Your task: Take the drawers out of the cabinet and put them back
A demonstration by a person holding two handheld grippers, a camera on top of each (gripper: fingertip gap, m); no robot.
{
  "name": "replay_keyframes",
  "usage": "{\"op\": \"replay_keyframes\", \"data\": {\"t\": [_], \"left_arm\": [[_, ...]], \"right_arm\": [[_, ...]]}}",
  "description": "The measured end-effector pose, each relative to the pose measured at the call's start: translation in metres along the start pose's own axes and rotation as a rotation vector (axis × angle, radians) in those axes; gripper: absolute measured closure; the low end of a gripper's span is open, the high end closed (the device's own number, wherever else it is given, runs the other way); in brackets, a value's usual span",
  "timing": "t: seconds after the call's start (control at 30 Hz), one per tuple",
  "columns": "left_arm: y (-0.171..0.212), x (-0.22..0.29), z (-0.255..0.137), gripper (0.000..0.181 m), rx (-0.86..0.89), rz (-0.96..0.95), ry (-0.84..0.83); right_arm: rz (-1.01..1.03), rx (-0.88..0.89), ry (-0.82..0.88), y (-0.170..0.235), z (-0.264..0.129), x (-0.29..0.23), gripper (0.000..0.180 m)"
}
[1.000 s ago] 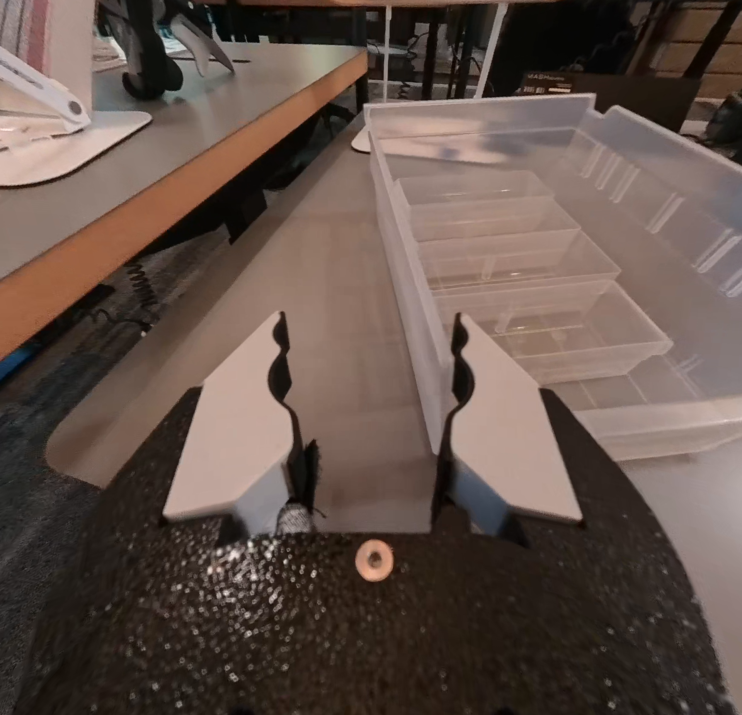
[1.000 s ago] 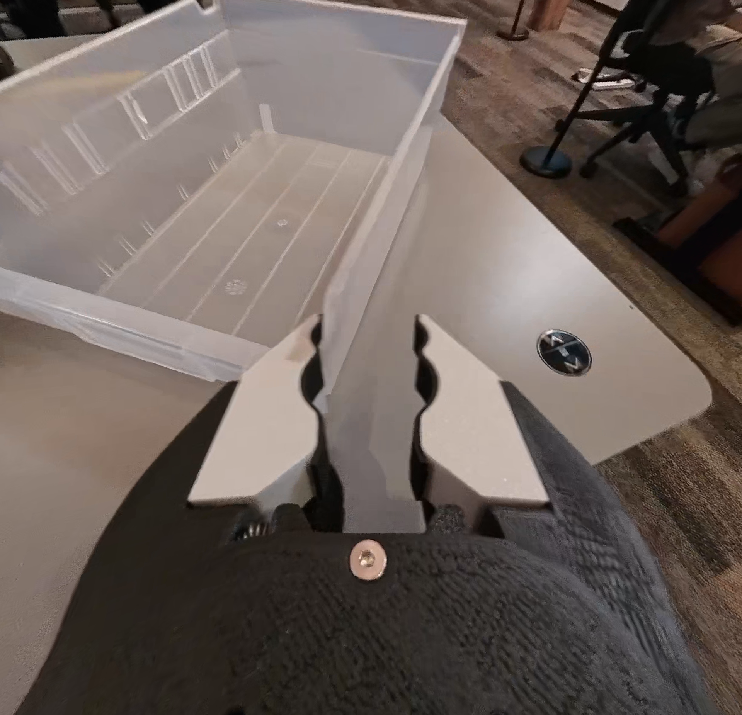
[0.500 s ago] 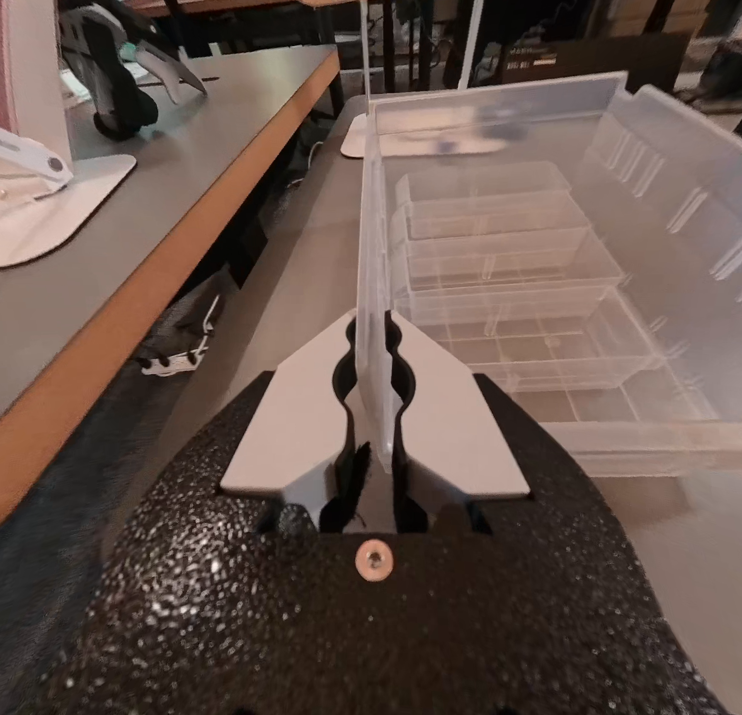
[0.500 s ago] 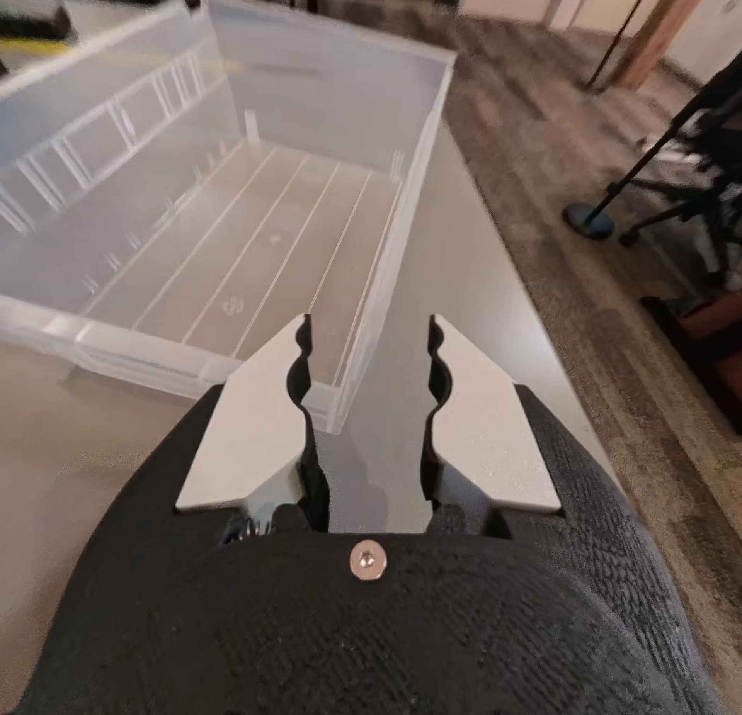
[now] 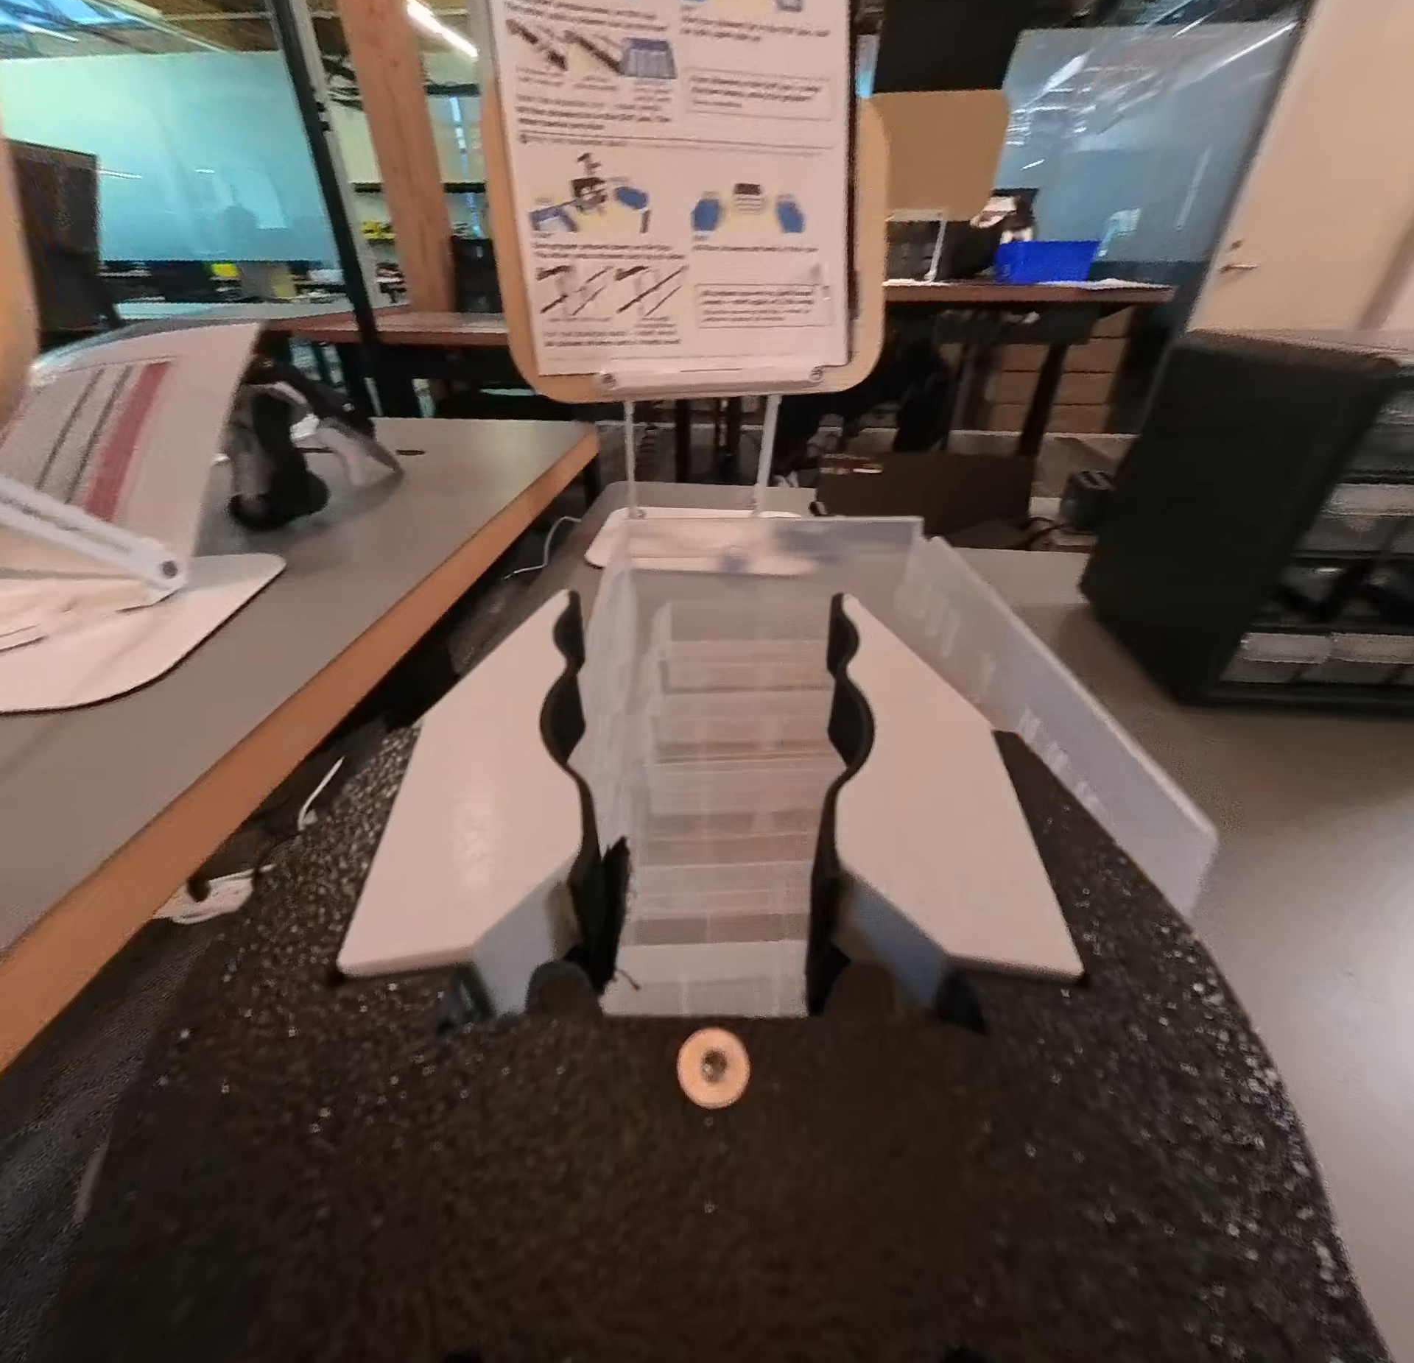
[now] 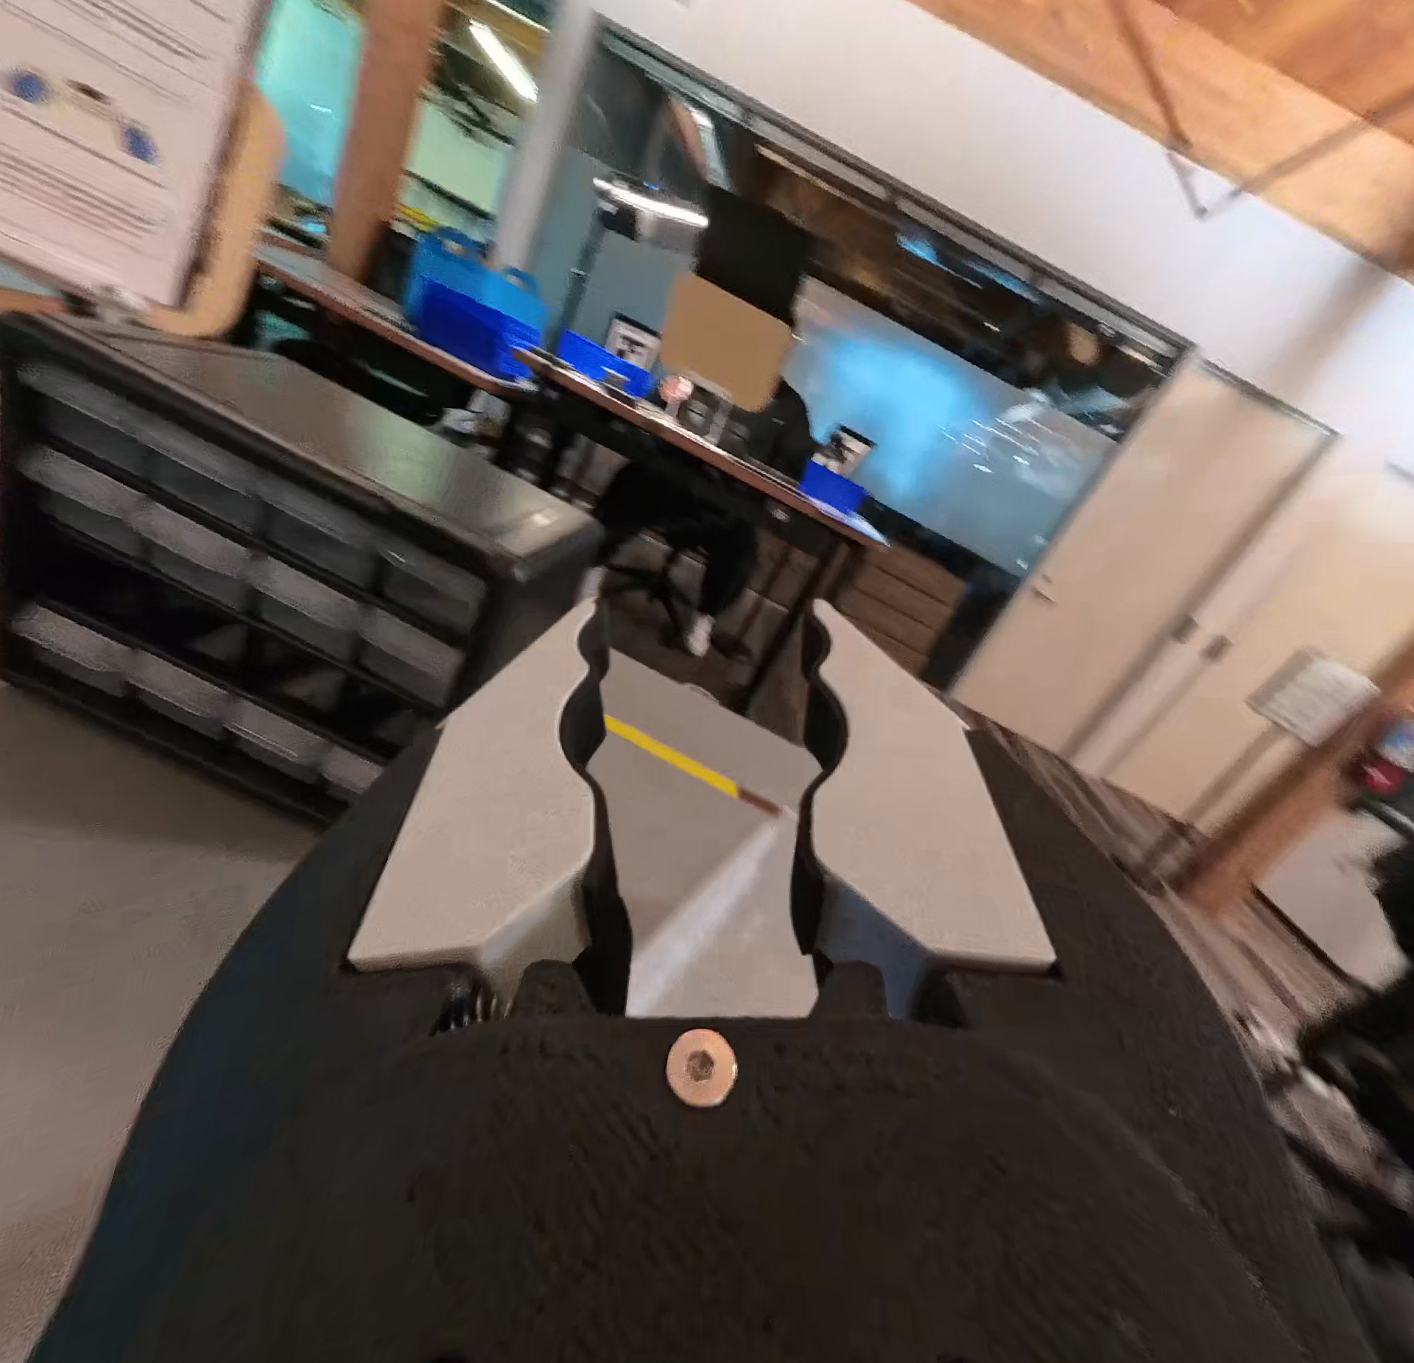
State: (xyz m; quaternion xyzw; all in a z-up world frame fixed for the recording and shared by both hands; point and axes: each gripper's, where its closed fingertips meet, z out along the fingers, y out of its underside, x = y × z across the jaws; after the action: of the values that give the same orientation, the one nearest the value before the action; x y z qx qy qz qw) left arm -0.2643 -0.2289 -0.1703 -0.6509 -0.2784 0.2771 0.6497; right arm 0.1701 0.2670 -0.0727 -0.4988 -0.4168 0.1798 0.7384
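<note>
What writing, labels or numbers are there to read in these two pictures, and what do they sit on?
White instruction sheet with blue drawings on the wood-edged board: printed lines, too small and blurred to read.
Tilted white stand with a red stripe on the left table: faint lines, unreadable.
Small white sign by the pale doors: blurred, unreadable.
Black drawer cabinet: no writing can be made out.

Bin (image 5: 1071,722) is sitting on the table (image 5: 1262,905), holding small trays (image 5: 734,745) stacked in a row along its left wall. Sign stand (image 5: 673,163) is standing behind it; cabinet (image 5: 1285,531) is sitting to the right, with a second desk (image 5: 229,638) lying left.
</note>
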Motion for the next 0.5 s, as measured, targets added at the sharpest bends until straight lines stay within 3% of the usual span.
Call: {"op": "replay_keyframes", "data": {"t": [0.13, 0.27, 0.5], "left_arm": [[0.000, 0.021, 0.006, 0.119, -0.009, 0.015, 0.045], [0.002, 0.030, 0.010, 0.119, -0.031, 0.031, 0.062], [0.004, 0.037, 0.019, 0.125, -0.135, 0.123, 0.099]], "right_arm": [[0.048, -0.023, -0.234, -0.031, 0.070, -0.047, 0.142], [0.203, -0.067, -0.452, -0.030, 0.133, -0.084, 0.159], [0.288, -0.044, -0.580, -0.028, 0.175, -0.108, 0.174]]}}
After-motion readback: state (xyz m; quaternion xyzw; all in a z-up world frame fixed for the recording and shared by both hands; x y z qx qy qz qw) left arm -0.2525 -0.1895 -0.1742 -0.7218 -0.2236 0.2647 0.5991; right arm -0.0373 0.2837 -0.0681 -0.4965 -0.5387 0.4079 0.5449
